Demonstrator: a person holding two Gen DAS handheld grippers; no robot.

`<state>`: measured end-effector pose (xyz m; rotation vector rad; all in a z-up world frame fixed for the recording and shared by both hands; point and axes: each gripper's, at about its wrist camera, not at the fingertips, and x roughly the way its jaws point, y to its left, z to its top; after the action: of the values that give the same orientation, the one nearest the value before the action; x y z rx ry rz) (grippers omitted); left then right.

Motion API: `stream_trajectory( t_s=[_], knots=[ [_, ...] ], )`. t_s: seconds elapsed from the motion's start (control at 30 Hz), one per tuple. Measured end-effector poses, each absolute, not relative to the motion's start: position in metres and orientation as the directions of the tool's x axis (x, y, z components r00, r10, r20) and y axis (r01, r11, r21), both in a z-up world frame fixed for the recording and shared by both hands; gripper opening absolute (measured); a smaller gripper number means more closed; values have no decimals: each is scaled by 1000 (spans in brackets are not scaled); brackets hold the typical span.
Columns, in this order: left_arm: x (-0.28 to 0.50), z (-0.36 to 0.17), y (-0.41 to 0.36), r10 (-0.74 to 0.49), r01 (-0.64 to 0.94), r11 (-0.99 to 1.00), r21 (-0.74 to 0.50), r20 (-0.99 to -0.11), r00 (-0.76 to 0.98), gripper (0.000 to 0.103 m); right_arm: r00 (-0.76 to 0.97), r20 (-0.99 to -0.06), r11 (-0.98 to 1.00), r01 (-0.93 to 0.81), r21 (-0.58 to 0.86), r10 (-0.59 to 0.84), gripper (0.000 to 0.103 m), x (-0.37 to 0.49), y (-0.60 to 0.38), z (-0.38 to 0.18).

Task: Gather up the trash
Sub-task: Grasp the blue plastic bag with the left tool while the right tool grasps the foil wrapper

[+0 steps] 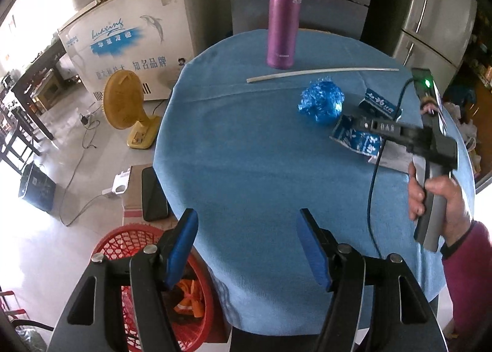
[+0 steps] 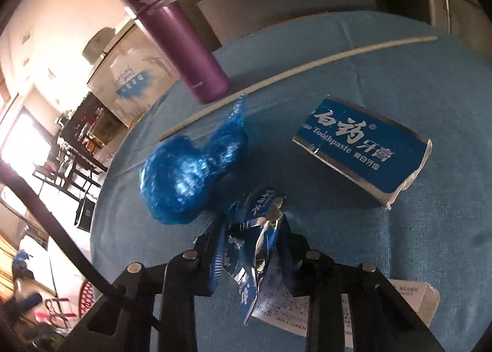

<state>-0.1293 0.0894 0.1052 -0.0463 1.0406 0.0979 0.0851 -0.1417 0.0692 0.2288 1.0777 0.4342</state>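
A round table under a blue cloth (image 1: 233, 142) carries the trash. My left gripper (image 1: 247, 219) hovers open over the table's near edge, with nothing between its blue pads. A hand holds my right gripper (image 1: 366, 129) at the right, shut on a torn blue and silver toothpaste carton piece (image 1: 356, 141). In the right wrist view that crumpled piece (image 2: 261, 222) sits pinched between the right gripper's (image 2: 252, 238) fingers. Beside it lie a crumpled blue plastic wad (image 2: 184, 176) and a blue toothpaste box (image 2: 359, 152). A red basket (image 1: 135, 244) with orange scraps stands on the floor below left.
A purple flask (image 1: 284, 19) stands at the table's far side with a long white stick (image 1: 319, 72) lying in front of it. A printed leaflet (image 2: 295, 306) lies under the right gripper. A yellow fan (image 1: 123, 99), a cardboard box (image 1: 132, 195) and cables are on the floor at left.
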Motion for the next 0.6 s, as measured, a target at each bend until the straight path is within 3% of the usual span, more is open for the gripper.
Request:
stream_trajectory(
  t_s=[0.1, 0.47, 0.6],
  knots=[
    [-112, 109, 87, 50, -81, 997, 9, -852, 521, 67, 440, -765, 882, -239, 406, 471, 25, 69, -150, 82],
    [23, 95, 30, -103, 58, 995, -85, -806, 583, 76, 503, -657, 804, -147, 576, 562, 25, 8, -234, 109],
    [67, 70, 3, -96, 108, 993, -43, -831, 547, 77, 512, -640, 785, -122, 607, 574, 25, -15, -260, 112]
  ],
)
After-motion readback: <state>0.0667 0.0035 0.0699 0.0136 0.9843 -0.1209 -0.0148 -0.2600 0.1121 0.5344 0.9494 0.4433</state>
